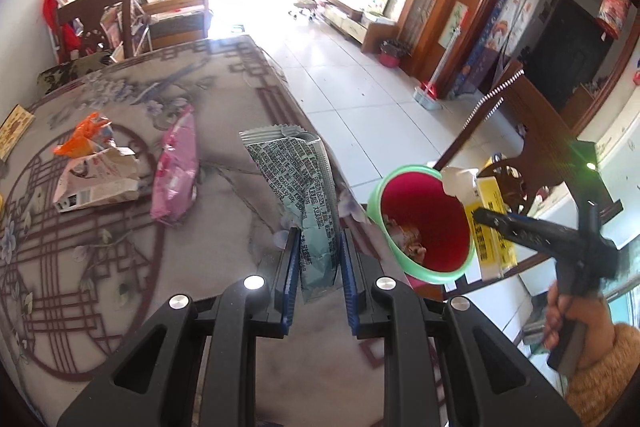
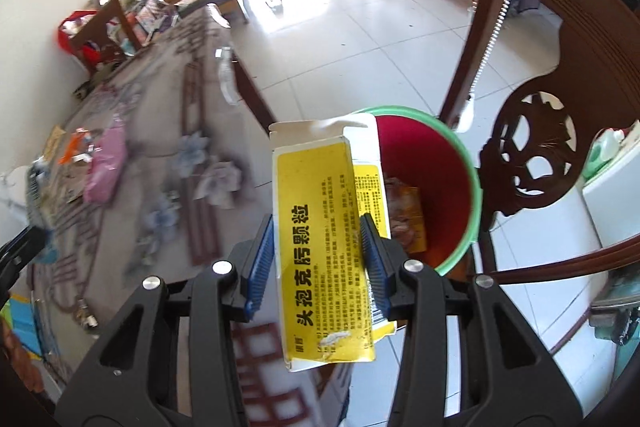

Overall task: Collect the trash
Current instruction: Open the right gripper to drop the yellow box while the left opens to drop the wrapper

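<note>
Above, right gripper (image 2: 320, 255) pinches yellow box (image 2: 324, 247) over bin (image 2: 468, 163); left gripper (image 1: 318, 269) clamps grey wrapper (image 1: 300, 187), bin at three o'clock.

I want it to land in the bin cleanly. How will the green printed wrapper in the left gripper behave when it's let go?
The green wrapper looks thin and creased, standing bent above the left gripper, so probably floppy and very light. It may flutter rather than drop straight, so releasing it right over the bin seems safer.

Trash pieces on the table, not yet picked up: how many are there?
3, all at the table's left: an orange wrapper, a torn paper bag touching it, and a pink packet beside them. More may be hidden outside the view.
</note>
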The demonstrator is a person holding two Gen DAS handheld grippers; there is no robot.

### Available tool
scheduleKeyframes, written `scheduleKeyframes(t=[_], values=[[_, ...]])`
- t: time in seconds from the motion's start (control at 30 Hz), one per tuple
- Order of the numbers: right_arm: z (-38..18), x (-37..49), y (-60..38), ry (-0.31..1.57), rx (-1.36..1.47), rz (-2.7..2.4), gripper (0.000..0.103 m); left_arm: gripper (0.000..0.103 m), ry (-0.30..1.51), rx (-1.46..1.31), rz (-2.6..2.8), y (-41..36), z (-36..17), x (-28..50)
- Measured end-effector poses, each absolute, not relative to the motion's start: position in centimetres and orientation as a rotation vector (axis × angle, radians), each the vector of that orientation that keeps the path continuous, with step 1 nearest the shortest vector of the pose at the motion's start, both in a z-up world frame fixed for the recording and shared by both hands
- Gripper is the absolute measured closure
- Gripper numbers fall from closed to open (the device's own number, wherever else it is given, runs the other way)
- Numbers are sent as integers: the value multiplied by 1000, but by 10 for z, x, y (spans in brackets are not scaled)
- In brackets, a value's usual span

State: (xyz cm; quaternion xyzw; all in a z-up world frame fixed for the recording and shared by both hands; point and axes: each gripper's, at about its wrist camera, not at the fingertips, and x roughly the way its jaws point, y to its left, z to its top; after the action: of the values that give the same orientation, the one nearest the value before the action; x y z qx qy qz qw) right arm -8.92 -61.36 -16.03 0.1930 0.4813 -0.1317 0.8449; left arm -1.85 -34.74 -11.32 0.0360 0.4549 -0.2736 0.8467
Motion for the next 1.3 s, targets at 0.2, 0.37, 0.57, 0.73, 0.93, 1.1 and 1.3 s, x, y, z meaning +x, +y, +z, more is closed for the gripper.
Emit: scheduleKeyframes(t=[0.2, 0.37, 0.57, 0.73, 0.93, 1.1, 1.3], values=[[-179, -71, -640, 1024, 347, -314, 49, 86, 980, 111, -638, -379, -117, -19], [-167, -76, -654, 964, 328, -355, 27, 86, 985, 166, -715, -424, -122, -16], [-145, -122, -673, 864, 451, -402, 18, 86, 974, 250, -833, -496, -135, -14], [-141, -162, -687, 857, 489, -480, 18, 86, 968, 295, -913, -559, -145, -10], [-142, -196, -702, 846, 534, -551, 18, 77, 984, 318, -948, -604, -159, -6], [-141, -206, -702, 838, 550, -564, 18, 36, 966, 299, -938, -596, -154, -5], [-138, -195, -687, 834, 541, -523, 18, 38, 923, 221, -901, -539, -127, -6]])
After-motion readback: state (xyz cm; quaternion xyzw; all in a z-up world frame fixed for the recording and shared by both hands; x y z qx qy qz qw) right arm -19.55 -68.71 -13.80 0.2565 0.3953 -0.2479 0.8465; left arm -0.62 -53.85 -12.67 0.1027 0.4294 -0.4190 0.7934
